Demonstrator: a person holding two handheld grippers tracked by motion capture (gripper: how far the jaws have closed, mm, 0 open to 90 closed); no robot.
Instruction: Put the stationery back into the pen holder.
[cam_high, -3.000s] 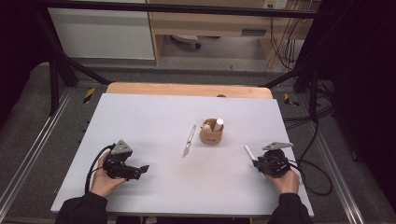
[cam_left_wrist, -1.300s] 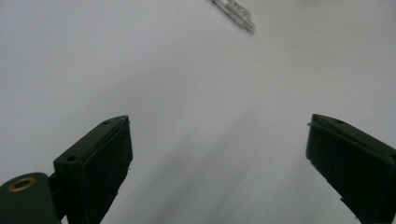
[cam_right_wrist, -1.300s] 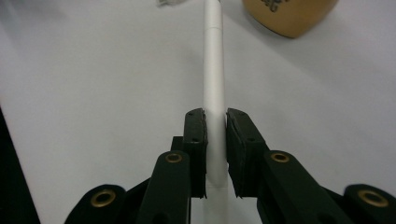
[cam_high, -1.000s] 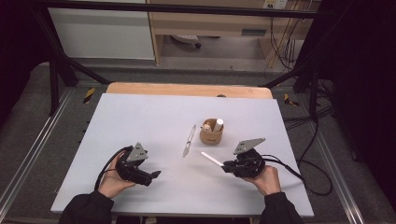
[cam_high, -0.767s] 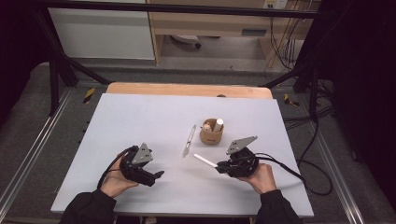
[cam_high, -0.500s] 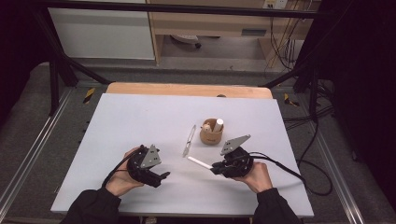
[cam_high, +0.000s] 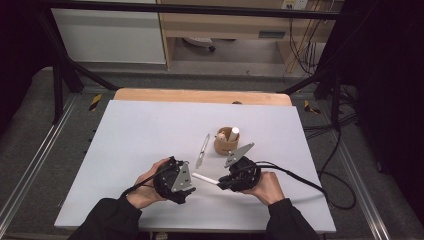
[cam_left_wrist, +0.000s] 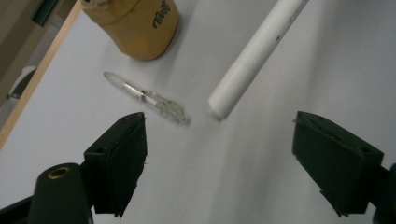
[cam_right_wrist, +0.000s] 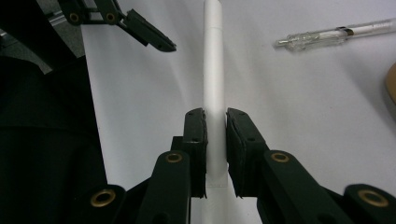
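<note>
Work in hand: we are holding a white pen (cam_right_wrist: 213, 70) in the right gripper (cam_right_wrist: 215, 126) and bringing its free end toward the left gripper (cam_left_wrist: 219, 154), which reads as a hand-over or as pulling off a cap; which of the two we cannot tell.

Right jaws: they are pinching the pen near its rear end, pads pressed on both sides of the barrel, as the right gripper view shows.

Left jaws: they are standing spread with nothing between them, and they have just been closing a little; the pen's tip (cam_left_wrist: 219, 105) is lying ahead of the gap, not yet inside it.

Pen: it is hanging level just above the counter (cam_high: 140, 130), sticking out from the right gripper (cam_high: 226, 181) toward the left gripper (cam_high: 186, 187), its tip near that gripper but apart from it.

Done, as we judge it: the pen is already picked up and aimed at the other hand.

Left, as we judge it: we are yet to get the tip between the left jaws, close them on it, and then pull or let go.

Holder: a small tan cup (cam_high: 226, 143) is standing farther up the counter with a white stick and a tan one in it.

Clear pen: a see-through pen (cam_high: 202, 150) is lying flat just left of the cup, touched by neither gripper.
</note>
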